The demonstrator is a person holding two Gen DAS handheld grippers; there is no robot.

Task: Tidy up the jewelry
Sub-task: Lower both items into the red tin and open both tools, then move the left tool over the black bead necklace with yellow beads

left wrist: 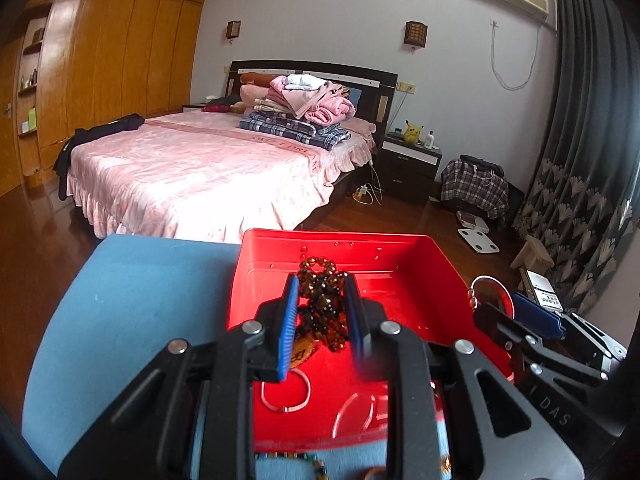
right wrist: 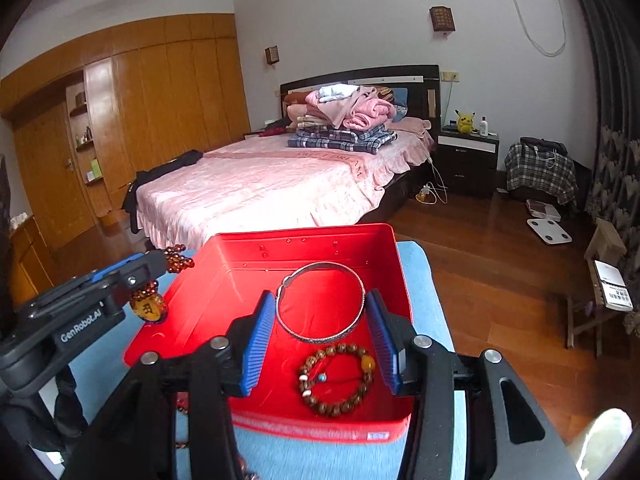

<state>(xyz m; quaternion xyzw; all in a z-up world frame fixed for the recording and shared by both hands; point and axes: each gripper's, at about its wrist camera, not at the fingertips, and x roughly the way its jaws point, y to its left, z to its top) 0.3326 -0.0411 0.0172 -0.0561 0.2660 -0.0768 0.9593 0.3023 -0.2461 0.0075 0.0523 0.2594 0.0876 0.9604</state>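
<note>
The left gripper (left wrist: 321,312) clamps a bunched amber bead strand (left wrist: 322,304). The right gripper (right wrist: 320,336) pinches a silver bangle (right wrist: 322,300) between half-open pads. Below both, a red tray (right wrist: 224,264) holds a wooden bead bracelet (right wrist: 338,378).

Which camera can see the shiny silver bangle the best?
The right wrist view. There the silver bangle shows as a whole ring, held between the right gripper's blue pads, above the red box. In the left wrist view only an edge-on part of it shows at the right, beside the box.
</note>
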